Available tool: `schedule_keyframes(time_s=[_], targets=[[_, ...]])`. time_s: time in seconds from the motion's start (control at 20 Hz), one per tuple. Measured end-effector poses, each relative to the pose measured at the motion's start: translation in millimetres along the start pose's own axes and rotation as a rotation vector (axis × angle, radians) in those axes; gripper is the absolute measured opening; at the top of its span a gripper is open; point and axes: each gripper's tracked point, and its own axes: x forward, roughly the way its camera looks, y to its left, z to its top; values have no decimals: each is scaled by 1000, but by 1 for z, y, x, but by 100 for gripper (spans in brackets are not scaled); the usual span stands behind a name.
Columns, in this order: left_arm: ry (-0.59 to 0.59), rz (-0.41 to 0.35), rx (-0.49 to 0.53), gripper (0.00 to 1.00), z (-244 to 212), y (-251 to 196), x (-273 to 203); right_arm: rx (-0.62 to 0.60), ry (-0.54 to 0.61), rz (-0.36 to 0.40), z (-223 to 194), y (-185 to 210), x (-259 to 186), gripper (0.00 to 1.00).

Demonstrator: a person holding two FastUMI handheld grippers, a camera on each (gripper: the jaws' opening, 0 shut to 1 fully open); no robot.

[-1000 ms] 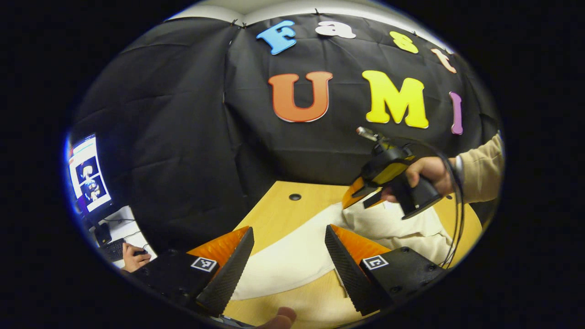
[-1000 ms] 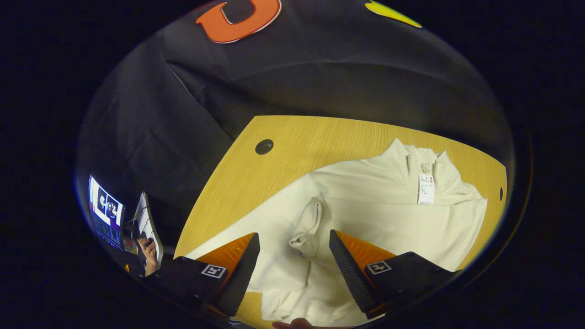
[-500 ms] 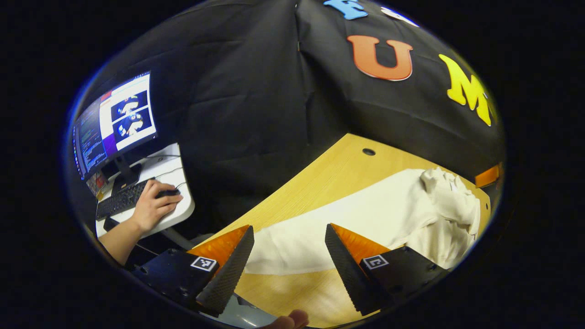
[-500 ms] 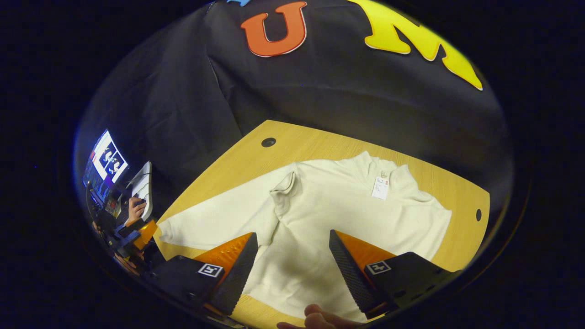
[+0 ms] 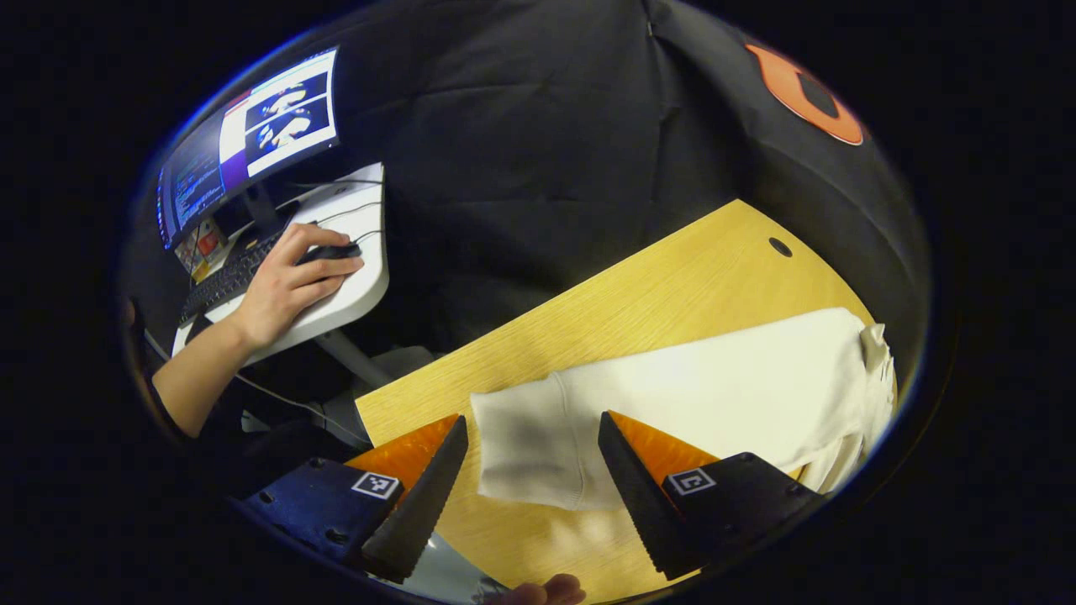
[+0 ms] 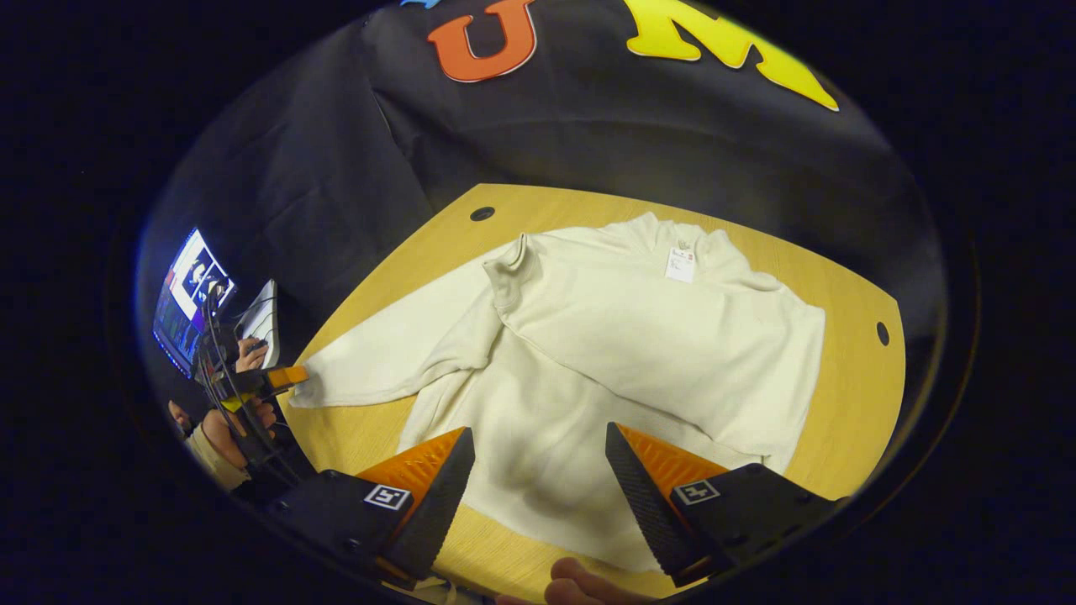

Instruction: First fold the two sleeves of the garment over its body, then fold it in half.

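A cream sweater [image 6: 605, 336] lies flat on the wooden table [image 6: 849, 395], collar and tag at the far side. One sleeve is folded across the chest, its cuff [image 6: 504, 270] near the far left shoulder. The other sleeve [image 6: 378, 361] stretches out to the left table edge. In the left gripper view that sleeve's cuff [image 5: 525, 458] lies flat just below and between the fingertips of my left gripper [image 5: 531, 420], which is open. My right gripper [image 6: 539, 430] hovers open over the sweater's lower body with nothing between its fingers. The left gripper [image 6: 284, 376] also shows by the sleeve end, held by a hand.
Left of the table stands a white side desk [image 5: 353, 277] with a monitor [image 5: 252, 134], a keyboard and a person's hand [image 5: 290, 277] on a mouse. Cable holes [image 6: 482, 213] [image 6: 881, 334] sit at the table's far corners. Black cloth walls close the back.
My left gripper swung left and down to the outstretched sleeve's cuff. My right gripper drew back from the sweater, and the folded sleeve stays on the chest.
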Motion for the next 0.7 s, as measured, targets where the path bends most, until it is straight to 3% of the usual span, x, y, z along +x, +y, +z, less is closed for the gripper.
schedule_keyframes(time_s=[0.15, 0.25, 0.5, 0.65, 0.7], targets=[[71, 4, -40, 100, -6, 0, 6, 20, -9, -4, -3, 0, -4, 97], [103, 22, -10, 98, -5, 3, 8, 20, -8, -13, -8, -2, -11, 94], [214, 9, -4, 94, -6, 3, 13, 9, -16, -30, -19, -5, -32, 97], [277, 3, -15, 84, -4, 8, 14, 29, -45, -40, -23, -14, -57, 97], [292, 4, -32, 75, -3, 11, 14, 40, -55, -45, -26, -19, -64, 97]])
